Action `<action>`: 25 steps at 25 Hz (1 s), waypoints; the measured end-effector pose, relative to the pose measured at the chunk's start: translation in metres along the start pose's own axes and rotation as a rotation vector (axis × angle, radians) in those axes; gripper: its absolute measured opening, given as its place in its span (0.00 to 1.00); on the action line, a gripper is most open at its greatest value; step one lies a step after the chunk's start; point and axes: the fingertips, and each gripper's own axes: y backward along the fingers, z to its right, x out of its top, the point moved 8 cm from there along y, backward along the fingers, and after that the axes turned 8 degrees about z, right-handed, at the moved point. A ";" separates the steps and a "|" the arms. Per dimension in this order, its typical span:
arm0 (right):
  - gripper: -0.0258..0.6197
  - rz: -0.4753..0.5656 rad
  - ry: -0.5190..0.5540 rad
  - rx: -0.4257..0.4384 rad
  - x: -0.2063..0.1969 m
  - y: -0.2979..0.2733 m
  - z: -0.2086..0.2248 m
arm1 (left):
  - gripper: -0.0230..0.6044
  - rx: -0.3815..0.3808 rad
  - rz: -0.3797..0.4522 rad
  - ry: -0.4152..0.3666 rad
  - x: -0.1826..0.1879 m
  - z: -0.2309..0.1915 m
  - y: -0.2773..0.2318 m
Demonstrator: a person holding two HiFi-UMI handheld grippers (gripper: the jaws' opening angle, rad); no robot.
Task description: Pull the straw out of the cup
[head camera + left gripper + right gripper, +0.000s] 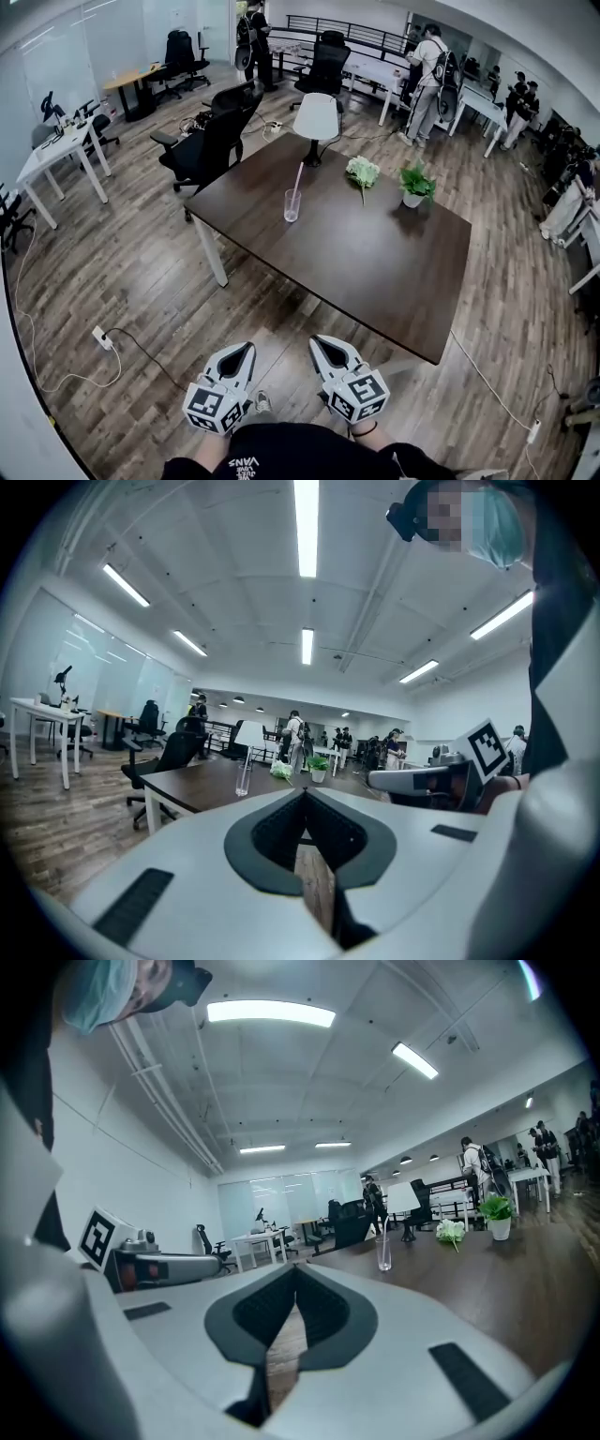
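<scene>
Large open office: wood-plank floor, white desks and black chairs round the sides, people standing at the far end, long light strips overhead.

In the middle, a dark brown tabletop, set cornerwise and mostly bare. Carries four things, all in its far half:
- Clear cup, in from the far left edge, with the straw standing in it, tilted a little.
- White lamp at the far corner.
- White flowers and a small potted plant along the far right edge.

Black office chair just off the far left edge.

Left tool and right tool side by side over the floor, off the near left edge, well apart from the cup. Both pinched fully together, tips meeting, nothing between them.
</scene>
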 end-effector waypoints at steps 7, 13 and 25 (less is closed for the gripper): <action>0.07 0.013 0.011 -0.031 0.002 -0.043 0.001 | 0.05 -0.036 0.004 -0.007 0.008 -0.044 -0.023; 0.07 0.015 0.008 -0.058 0.001 -0.074 0.003 | 0.05 -0.062 -0.007 -0.001 0.010 -0.077 -0.039; 0.07 0.019 0.011 -0.138 -0.003 -0.118 0.003 | 0.05 -0.129 -0.025 0.019 0.009 -0.130 -0.066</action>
